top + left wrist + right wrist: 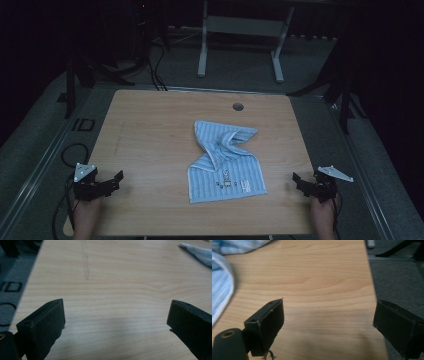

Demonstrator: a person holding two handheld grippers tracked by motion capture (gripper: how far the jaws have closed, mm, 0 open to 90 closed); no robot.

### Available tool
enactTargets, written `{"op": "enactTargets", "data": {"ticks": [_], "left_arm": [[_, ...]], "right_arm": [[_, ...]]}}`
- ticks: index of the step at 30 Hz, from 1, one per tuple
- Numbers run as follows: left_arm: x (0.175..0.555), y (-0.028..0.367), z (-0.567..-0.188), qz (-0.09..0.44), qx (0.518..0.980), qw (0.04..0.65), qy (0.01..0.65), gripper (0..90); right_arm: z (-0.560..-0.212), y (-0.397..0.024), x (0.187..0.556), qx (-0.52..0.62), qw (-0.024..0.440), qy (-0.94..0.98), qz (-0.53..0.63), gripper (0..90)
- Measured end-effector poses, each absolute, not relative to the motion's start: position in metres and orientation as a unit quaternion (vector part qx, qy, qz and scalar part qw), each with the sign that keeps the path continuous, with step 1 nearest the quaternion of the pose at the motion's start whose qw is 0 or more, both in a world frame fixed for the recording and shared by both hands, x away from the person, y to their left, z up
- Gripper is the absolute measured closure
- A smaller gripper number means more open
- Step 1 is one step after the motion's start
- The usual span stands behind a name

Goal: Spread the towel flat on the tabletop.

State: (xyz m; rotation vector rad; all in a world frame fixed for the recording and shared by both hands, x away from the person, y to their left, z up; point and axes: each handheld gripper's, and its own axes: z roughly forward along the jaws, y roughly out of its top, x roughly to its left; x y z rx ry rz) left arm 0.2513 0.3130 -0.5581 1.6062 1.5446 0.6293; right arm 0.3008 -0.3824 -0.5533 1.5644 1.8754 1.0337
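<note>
towel (220, 287) cut off at frame edge, towel's printed motif (231, 184) too small to read

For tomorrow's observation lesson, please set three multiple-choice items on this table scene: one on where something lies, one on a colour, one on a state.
1. Where does the towel lie on the table?
A. about the middle, between the two grippers
B. at the far left corner
C. hanging off the near edge

2. What colour is the towel?
A. red check
B. light blue with stripes
C. plain black

3. How do the jaws of the left gripper and the right gripper stand?
A. both shut on the towel
B. one shut, one open
C. both open, holding nothing

Answers:
1 A, the high view shows it mid-table with a gripper at each side.
2 B, pale blue striped cloth shows in the high view.
3 C, each gripper view shows bare wood between its spread jaws.
</note>
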Motion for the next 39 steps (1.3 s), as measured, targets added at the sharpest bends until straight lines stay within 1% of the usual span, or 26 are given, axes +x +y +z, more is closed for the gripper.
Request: {"op": "enactTargets", "data": {"ticks": [1, 3, 4, 6, 7, 9, 10, 11, 12, 13, 14, 15, 16, 17, 18, 20, 23, 26, 29, 30, 31, 32, 35, 38, 39], "left_arm": [[0.253, 0.313, -0.557, 0.236, 0.647, 0.393, 0.610, 1.7], [0.254, 0.312, -0.556, 0.226, 0.661, 0.382, 0.605, 1.7], [0.256, 0.312, -0.554, 0.199, 0.680, 0.368, 0.602, 1.7], [0.256, 0.311, -0.553, 0.198, 0.683, 0.369, 0.598, 1.6], [0.255, 0.308, -0.549, 0.193, 0.695, 0.362, 0.590, 1.7], [0.255, 0.307, -0.547, 0.191, 0.699, 0.364, 0.584, 1.7], [0.255, 0.305, -0.545, 0.183, 0.708, 0.364, 0.577, 1.6], [0.256, 0.300, -0.541, 0.166, 0.734, 0.351, 0.557, 1.7], [0.257, 0.297, -0.539, 0.152, 0.749, 0.335, 0.551, 1.7], [0.257, 0.297, -0.539, 0.152, 0.749, 0.335, 0.551, 2.3], [0.258, 0.295, -0.538, 0.142, 0.761, 0.318, 0.548, 2.3], [0.259, 0.292, -0.536, 0.131, 0.774, 0.299, 0.542, 4.3], [0.260, 0.289, -0.535, 0.123, 0.785, 0.284, 0.537, 4.3], [0.263, 0.283, -0.534, 0.106, 0.801, 0.255, 0.532, 4.2], [0.263, 0.283, -0.534, 0.106, 0.801, 0.255, 0.532, 4.0], [0.268, 0.274, -0.534, 0.092, 0.822, 0.209, 0.522, 4.0], [0.274, 0.268, -0.533, 0.090, 0.824, 0.185, 0.527, 4.0], [0.278, 0.264, -0.531, 0.082, 0.827, 0.177, 0.527, 4.1], [0.286, 0.252, -0.528, 0.067, 0.842, 0.155, 0.512, 4.2], [0.286, 0.252, -0.528, 0.067, 0.842, 0.155, 0.512, 4.4], [0.290, 0.246, -0.526, 0.060, 0.851, 0.144, 0.502, 4.4], [0.290, 0.246, -0.526, 0.060, 0.851, 0.144, 0.502, 4.4], [0.296, 0.234, -0.523, 0.063, 0.860, 0.127, 0.491, 4.4], [0.300, 0.227, -0.522, 0.057, 0.863, 0.130, 0.485, 4.4], [0.303, 0.219, -0.521, 0.053, 0.869, 0.129, 0.475, 4.5]], "right_arm": [[-0.554, -0.382, 0.301, 0.565, 0.236, 0.693, 0.380, 9.5], [-0.553, -0.381, 0.302, 0.554, 0.222, 0.709, 0.376, 9.7], [-0.554, -0.381, 0.303, 0.550, 0.213, 0.716, 0.375, 13.7], [-0.554, -0.381, 0.305, 0.540, 0.193, 0.731, 0.371, 13.1], [-0.554, -0.380, 0.306, 0.537, 0.185, 0.738, 0.365, 12.6], [-0.554, -0.379, 0.307, 0.531, 0.176, 0.744, 0.365, 12.5], [-0.553, -0.379, 0.308, 0.524, 0.164, 0.749, 0.370, 12.6], [-0.548, -0.377, 0.312, 0.506, 0.137, 0.772, 0.360, 12.7], [-0.546, -0.375, 0.314, 0.494, 0.134, 0.787, 0.343, 12.8], [-0.546, -0.375, 0.314, 0.494, 0.134, 0.787, 0.343, 12.8], [-0.542, -0.373, 0.315, 0.485, 0.134, 0.799, 0.330, 12.9], [-0.539, -0.372, 0.316, 0.482, 0.133, 0.805, 0.319, 12.9], [-0.534, -0.370, 0.318, 0.478, 0.117, 0.816, 0.304, 12.9], [-0.532, -0.369, 0.321, 0.477, 0.105, 0.821, 0.297, 12.9], [-0.531, -0.368, 0.321, 0.476, 0.102, 0.823, 0.294, 12.9], [-0.529, -0.365, 0.325, 0.473, 0.092, 0.828, 0.288, 12.8], [-0.528, -0.359, 0.329, 0.466, 0.084, 0.837, 0.273, 12.8], [-0.527, -0.351, 0.332, 0.454, 0.080, 0.848, 0.261, 13.1], [-0.526, -0.339, 0.336, 0.432, 0.046, 0.865, 0.252, 13.1], [-0.526, -0.339, 0.336, 0.432, 0.046, 0.865, 0.252, 13.1], [-0.526, -0.330, 0.339, 0.422, 0.032, 0.872, 0.246, 13.0], [-0.526, -0.326, 0.341, 0.419, 0.028, 0.875, 0.243, 12.8], [-0.524, -0.313, 0.345, 0.411, 0.031, 0.880, 0.235, 12.8], [-0.521, -0.302, 0.350, 0.398, 0.038, 0.886, 0.233, 12.8], [-0.521, -0.298, 0.351, 0.396, 0.038, 0.888, 0.230, 12.8]]}}
